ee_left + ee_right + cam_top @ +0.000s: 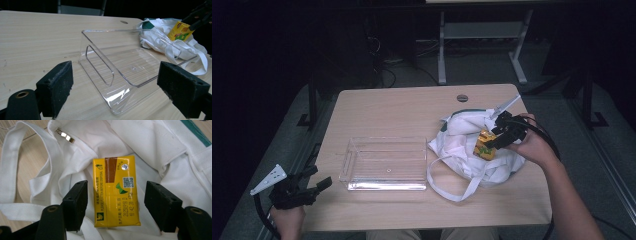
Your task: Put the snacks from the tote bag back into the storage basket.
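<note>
Over on the right side of the table, the right gripper hangs over the white cloth bag, and look at what sits between its fingers: a yellow drink carton, lying flat on the bag's folds with its printed top panel and foil straw spot facing up. In the right gripper view the fingers stand apart on either side of the carton, a visible gap of white cloth on each flank, so they bracket the carton without pressing on it. The bag's long straps loop out toward the near edge of the table, and a green trim runs along its far rim. Just left of the bag rests the clear plastic bin, open side up, with nothing inside it. Down at the near left corner, the left gripper waits off the table's edge, its fingers spread wide with nothing between them, aimed toward the bin; its own view looks straight across that clear bin toward the bag and carton beyond.
</note>
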`<state>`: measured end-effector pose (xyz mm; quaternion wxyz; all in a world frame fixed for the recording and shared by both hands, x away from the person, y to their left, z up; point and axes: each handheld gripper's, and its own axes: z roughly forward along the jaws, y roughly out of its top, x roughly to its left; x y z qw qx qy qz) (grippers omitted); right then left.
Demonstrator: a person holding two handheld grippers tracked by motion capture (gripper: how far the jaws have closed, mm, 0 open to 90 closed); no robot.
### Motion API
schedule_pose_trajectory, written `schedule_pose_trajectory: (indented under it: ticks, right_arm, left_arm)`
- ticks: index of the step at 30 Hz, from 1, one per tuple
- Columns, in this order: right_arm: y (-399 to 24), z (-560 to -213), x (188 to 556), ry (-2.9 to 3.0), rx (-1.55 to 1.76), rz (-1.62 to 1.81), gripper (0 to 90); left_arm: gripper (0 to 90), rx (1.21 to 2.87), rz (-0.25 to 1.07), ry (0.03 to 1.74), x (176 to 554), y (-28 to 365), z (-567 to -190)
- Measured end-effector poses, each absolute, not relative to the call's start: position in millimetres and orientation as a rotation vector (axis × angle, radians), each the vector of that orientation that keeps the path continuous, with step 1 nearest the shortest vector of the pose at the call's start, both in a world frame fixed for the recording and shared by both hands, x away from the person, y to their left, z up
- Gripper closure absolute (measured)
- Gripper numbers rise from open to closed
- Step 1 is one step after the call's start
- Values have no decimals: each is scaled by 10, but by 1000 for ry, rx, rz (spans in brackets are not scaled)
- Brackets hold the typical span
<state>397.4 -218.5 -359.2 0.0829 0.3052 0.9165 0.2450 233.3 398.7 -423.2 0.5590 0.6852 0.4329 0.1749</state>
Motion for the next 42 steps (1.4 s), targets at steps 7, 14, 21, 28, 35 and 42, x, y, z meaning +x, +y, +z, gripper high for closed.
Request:
schedule_pose_trajectory:
  ticks: [7, 14, 21, 28, 35, 42]
  right_arm:
    - [-2147, -3647, 4002, 2747, 913, 692, 387]
    - [-2110, -3706, 4031, 2764, 911, 659, 446]
    - [-2082, -3731, 4034, 2764, 898, 643, 458]
    - [-2074, -3728, 4032, 2754, 874, 626, 481]
    - [-2073, -3717, 4033, 2739, 865, 613, 497]
    - [-2069, -3694, 4060, 2729, 879, 606, 509]
  left_arm:
    - [130, 1615, 412, 1018, 2332, 3990, -4231]
    - [130, 1611, 410, 1019, 2330, 3987, -4230]
    - [130, 1607, 409, 1020, 2330, 3988, -4230]
    - [130, 1605, 413, 1020, 2320, 3991, -4226]
    - [130, 1608, 414, 1021, 2318, 3991, -4227]
    - [130, 1605, 415, 1023, 2317, 3995, -4227]
